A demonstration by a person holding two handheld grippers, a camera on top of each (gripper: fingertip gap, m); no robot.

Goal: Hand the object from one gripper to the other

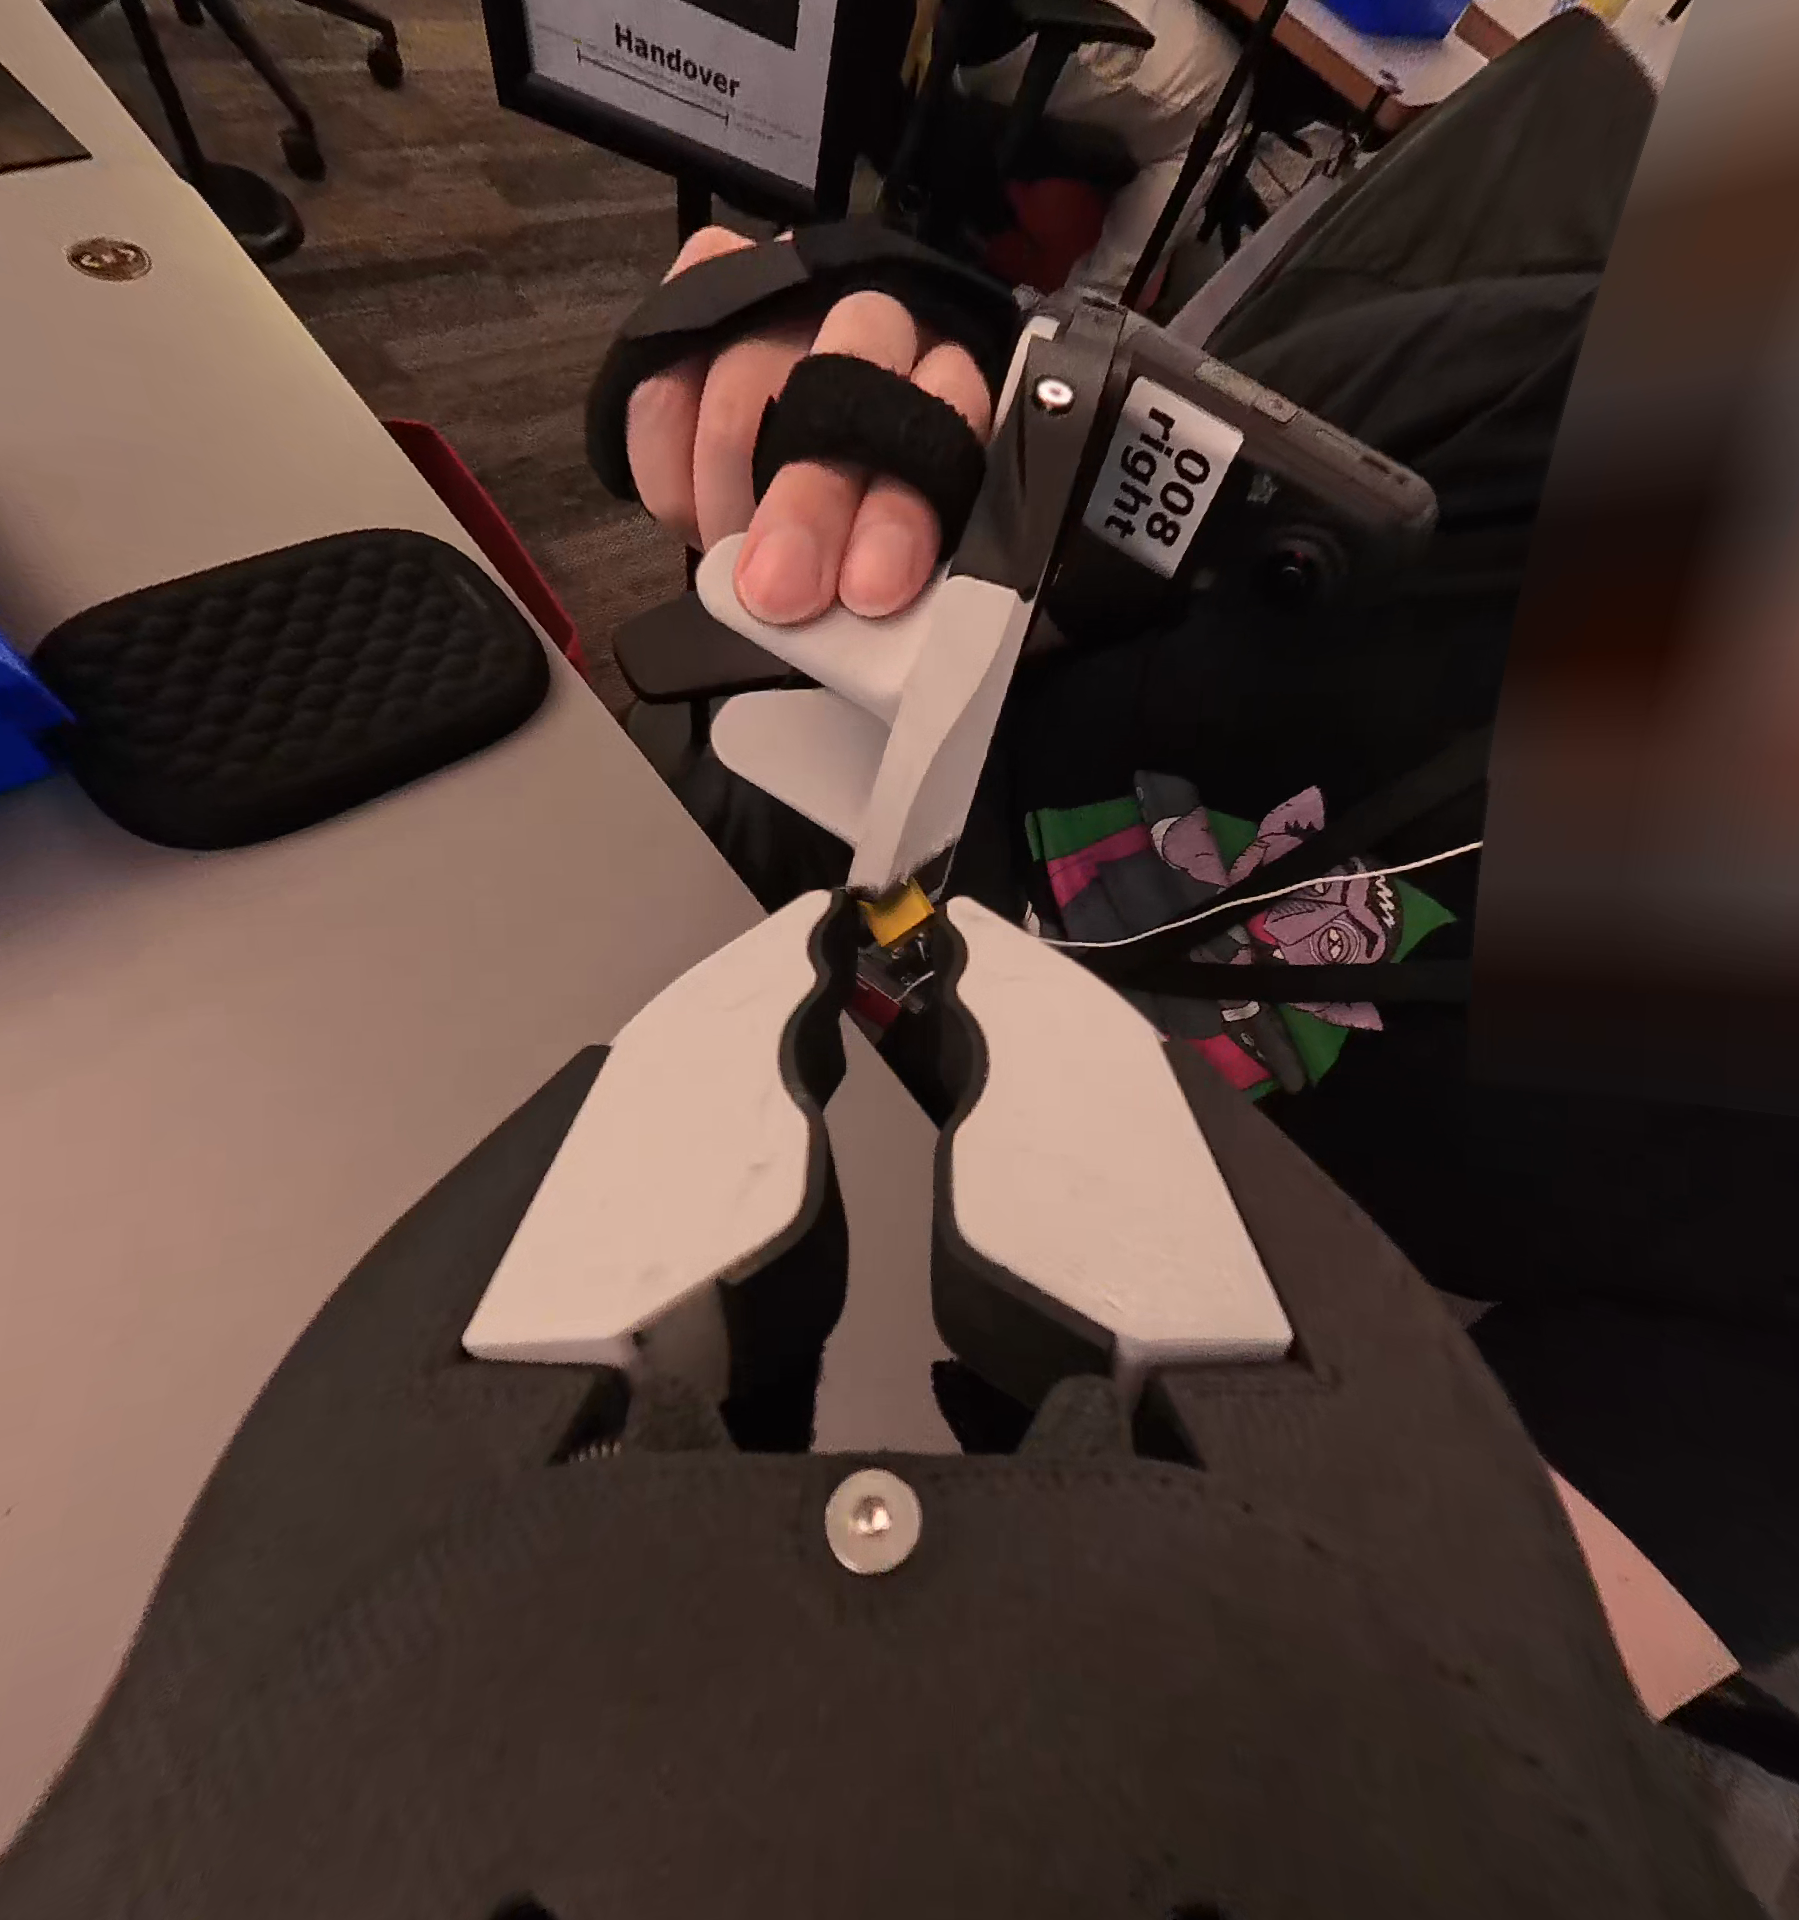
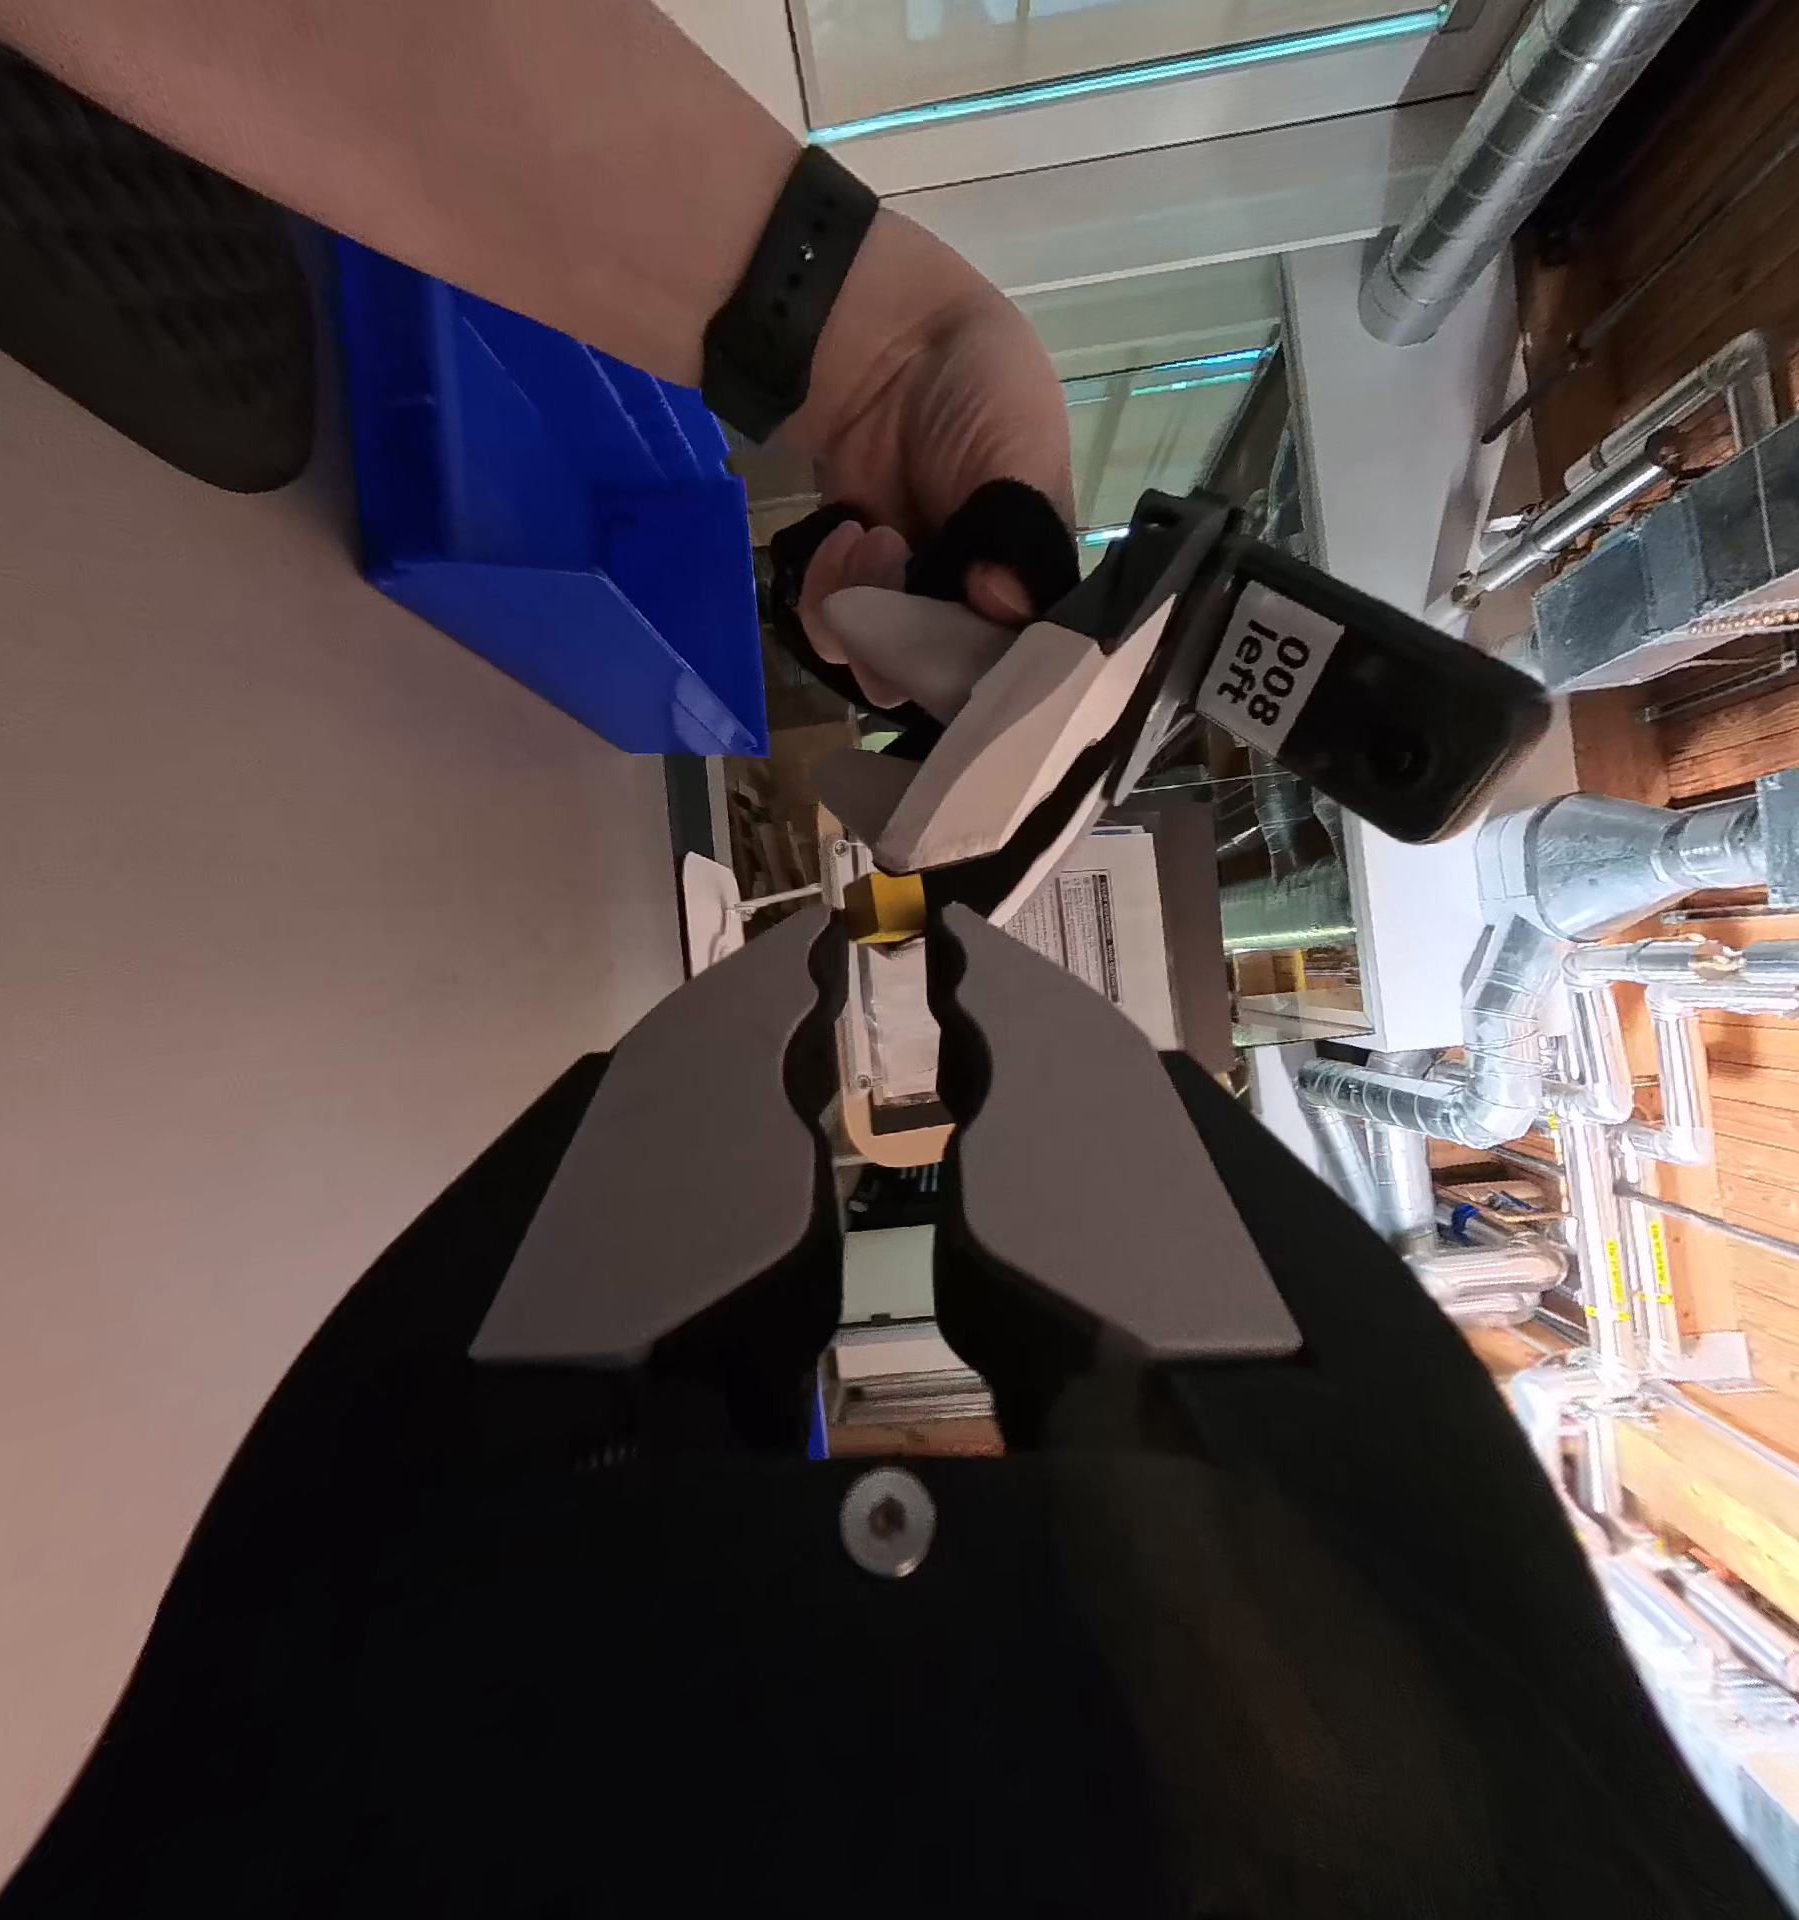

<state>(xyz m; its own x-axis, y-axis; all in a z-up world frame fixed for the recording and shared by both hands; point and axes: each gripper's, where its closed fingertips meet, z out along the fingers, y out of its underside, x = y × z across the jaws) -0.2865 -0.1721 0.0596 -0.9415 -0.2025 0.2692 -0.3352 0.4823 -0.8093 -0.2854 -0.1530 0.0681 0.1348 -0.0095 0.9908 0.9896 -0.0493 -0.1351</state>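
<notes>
— Where is the yellow object point(image 1: 895, 921)?
— In the air, right of the table point(image 1: 251, 1143), between the tips of the left gripper point(image 1: 890, 914) and the right gripper point(image 2: 882, 920), which are crossed so both reach it.
— Pinched?
— Both are narrowed round it, but I cannot tell which one truly grips.
— Writing?
— A white sticker point(image 1: 1160, 478) on the far camera.
</notes>
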